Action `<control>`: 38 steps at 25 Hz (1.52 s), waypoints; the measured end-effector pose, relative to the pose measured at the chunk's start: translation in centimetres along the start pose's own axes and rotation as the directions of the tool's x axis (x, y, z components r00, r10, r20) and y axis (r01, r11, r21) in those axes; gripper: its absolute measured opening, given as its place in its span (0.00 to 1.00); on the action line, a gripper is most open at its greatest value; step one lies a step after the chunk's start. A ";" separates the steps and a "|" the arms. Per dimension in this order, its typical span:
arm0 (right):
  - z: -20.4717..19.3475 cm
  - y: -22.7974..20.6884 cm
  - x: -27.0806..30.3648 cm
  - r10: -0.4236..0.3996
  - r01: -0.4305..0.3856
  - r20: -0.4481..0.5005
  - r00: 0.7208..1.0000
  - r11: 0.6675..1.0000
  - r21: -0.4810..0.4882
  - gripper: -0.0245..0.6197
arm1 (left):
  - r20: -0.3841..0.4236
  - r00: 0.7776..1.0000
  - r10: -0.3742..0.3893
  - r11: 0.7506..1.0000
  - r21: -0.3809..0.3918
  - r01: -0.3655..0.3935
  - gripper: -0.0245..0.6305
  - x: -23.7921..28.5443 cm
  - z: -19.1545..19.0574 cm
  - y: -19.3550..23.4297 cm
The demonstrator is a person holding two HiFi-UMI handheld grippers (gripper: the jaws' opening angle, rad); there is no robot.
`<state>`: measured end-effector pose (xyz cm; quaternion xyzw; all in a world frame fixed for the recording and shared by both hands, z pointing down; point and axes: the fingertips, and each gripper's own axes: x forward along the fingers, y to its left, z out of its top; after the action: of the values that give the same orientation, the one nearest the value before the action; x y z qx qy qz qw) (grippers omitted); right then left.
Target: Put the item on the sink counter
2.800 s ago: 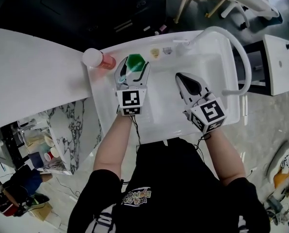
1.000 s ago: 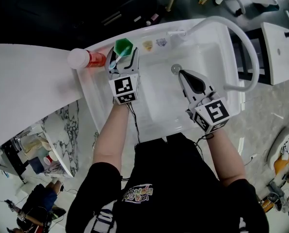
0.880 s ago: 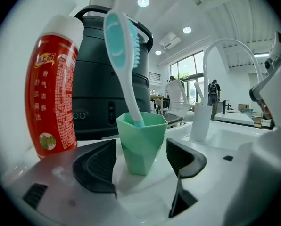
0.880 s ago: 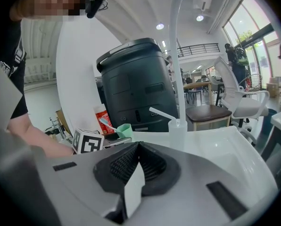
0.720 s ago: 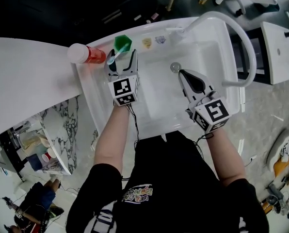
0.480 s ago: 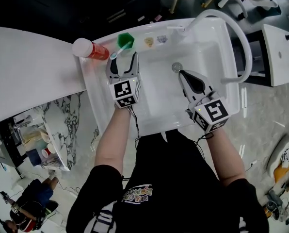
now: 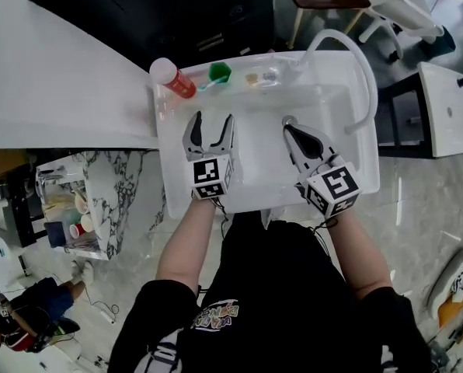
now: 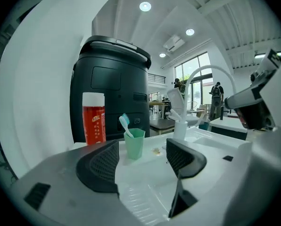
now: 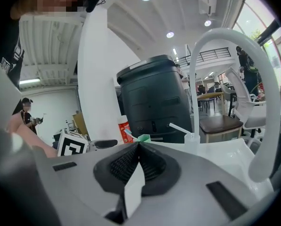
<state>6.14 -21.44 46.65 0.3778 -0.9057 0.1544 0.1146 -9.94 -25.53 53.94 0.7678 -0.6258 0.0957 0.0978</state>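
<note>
A green cup [image 7: 220,71] with a toothbrush in it stands upright on the back rim of the white sink [image 7: 169,177], next to a red bottle [image 7: 173,78] with a white cap. My left gripper [image 7: 210,123] hovers over the basin, open and empty, a short way back from the cup. In the left gripper view the cup [image 8: 134,143] stands beyond the spread jaws of that gripper [image 8: 140,161], clear of both. My right gripper [image 7: 290,128] is shut with nothing in it, near the drain [image 7: 288,120]. In the right gripper view its pads [image 9: 138,147] are pressed together.
A tall white faucet [image 7: 348,53] arches over the basin's right side. Two small items [image 7: 260,76] lie on the back rim, right of the cup. A small white dispenser [image 8: 180,126] stands by the faucet. A white counter [image 7: 60,76] runs off to the left.
The left gripper carried the green cup to the back rim, let it go and drew back toward me with open jaws. The right gripper stayed shut over the basin.
</note>
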 end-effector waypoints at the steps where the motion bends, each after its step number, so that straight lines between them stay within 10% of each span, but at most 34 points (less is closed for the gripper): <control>1: 0.3 0.4 -0.3 0.010 -0.010 0.005 1.000 1.000 -0.006 0.12 | 0.003 1.000 -0.009 1.000 0.000 0.009 0.51 -0.9 0.4 -0.6; 7: 1.1 2.8 -1.7 0.081 -0.079 0.029 0.996 0.995 -0.056 0.12 | 0.004 0.999 -0.040 0.999 0.036 0.040 0.50 -6.0 2.8 -3.7; 16: 2.2 6.2 -4.6 0.167 -0.158 0.076 0.983 0.981 -0.114 0.12 | 0.091 0.995 0.036 0.997 0.063 -0.042 0.10 -13.2 6.8 -5.9; 38: 1.5 14.3 -6.3 0.250 -0.237 0.085 0.965 0.962 -0.138 0.12 | 0.081 0.997 0.006 0.999 0.031 -0.009 0.07 -24.5 7.0 -7.1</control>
<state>0.02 -8.39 40.48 0.2629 -0.9579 0.0903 0.0721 -7.70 -2.94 40.37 0.7701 -0.6306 0.0749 0.0599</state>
